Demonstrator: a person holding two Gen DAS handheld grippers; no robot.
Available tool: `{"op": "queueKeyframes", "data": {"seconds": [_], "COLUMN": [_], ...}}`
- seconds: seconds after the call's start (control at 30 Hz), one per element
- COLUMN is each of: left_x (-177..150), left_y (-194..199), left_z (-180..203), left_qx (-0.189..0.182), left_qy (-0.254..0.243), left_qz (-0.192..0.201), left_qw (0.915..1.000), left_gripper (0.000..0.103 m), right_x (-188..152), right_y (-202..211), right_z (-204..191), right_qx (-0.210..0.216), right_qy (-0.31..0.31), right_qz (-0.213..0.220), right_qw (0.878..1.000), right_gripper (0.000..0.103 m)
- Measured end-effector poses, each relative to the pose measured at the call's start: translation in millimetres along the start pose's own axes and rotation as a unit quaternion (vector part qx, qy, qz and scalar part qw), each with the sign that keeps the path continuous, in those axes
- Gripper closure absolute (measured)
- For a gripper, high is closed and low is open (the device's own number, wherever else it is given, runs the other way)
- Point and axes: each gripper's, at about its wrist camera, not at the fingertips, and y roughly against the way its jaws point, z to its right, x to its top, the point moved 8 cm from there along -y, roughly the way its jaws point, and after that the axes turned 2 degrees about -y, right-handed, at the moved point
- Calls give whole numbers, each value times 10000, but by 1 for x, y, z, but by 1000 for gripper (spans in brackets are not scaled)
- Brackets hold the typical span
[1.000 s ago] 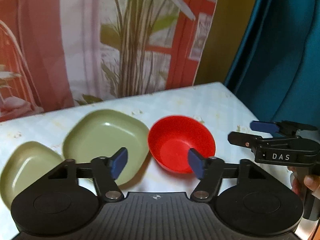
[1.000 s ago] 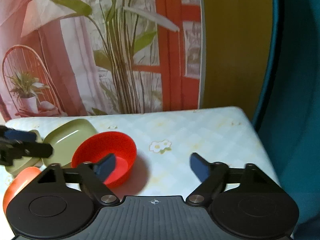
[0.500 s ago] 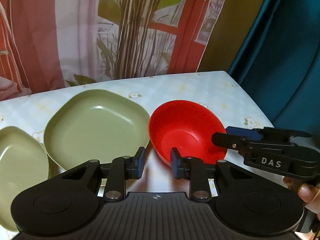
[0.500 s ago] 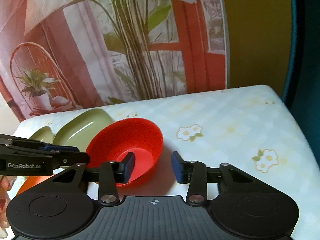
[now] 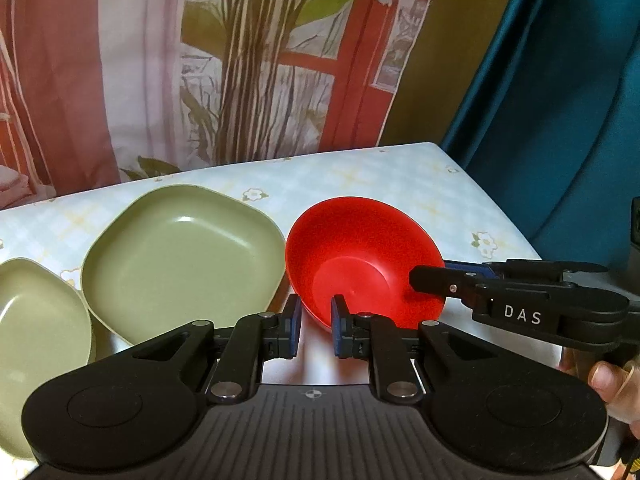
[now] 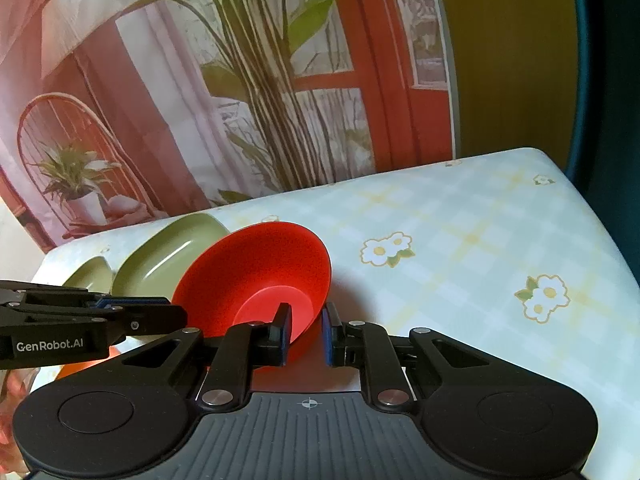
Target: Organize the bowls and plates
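Note:
A red bowl (image 5: pixel 360 256) sits on the flowered tablecloth, right of a large green plate (image 5: pixel 180 256) and a smaller green plate (image 5: pixel 36 328). My left gripper (image 5: pixel 314 330) is nearly shut around the bowl's near rim. My right gripper (image 6: pixel 306 334) is nearly shut around the rim of the red bowl (image 6: pixel 256 272) on its other side, one finger inside it. The bowl looks tilted in the right wrist view. The right gripper shows in the left wrist view (image 5: pixel 432 280) at the bowl's right rim. The left gripper shows in the right wrist view (image 6: pixel 152 316).
The table (image 6: pixel 460 240) ends at a teal curtain (image 5: pixel 560 100) on the right and a printed backdrop (image 5: pixel 200 60) behind. An orange object (image 6: pixel 76 368) lies partly hidden under the left gripper, at the left edge of the right wrist view.
Both grippers went from wide open to nearly shut and moved in onto the red bowl's rim from opposite sides. The bowl now looks tilted in the right wrist view.

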Motion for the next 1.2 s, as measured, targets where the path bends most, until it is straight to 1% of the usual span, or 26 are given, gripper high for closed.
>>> {"op": "queueKeyframes", "data": {"seconds": [0.3, 0.5, 0.87, 1.2], "left_x": [-2, -14, -37, -57], "left_y": [29, 53, 87, 110], "left_z": [13, 19, 32, 38], "left_qx": [49, 21, -16, -81], "left_qy": [-131, -151, -256, -210], "left_qz": [95, 152, 228, 263], "left_qw": [9999, 9998, 9994, 9994], "left_gripper": [86, 86, 85, 85], "right_x": [1, -4, -22, -42], "right_y": [31, 54, 95, 118], "right_z": [-10, -17, -36, -52], "right_qx": [34, 46, 17, -39], "right_qy": [54, 81, 195, 302], "right_qz": [127, 175, 222, 203], "right_qw": [9999, 9998, 9996, 9993], "right_gripper": [89, 89, 88, 87]}}
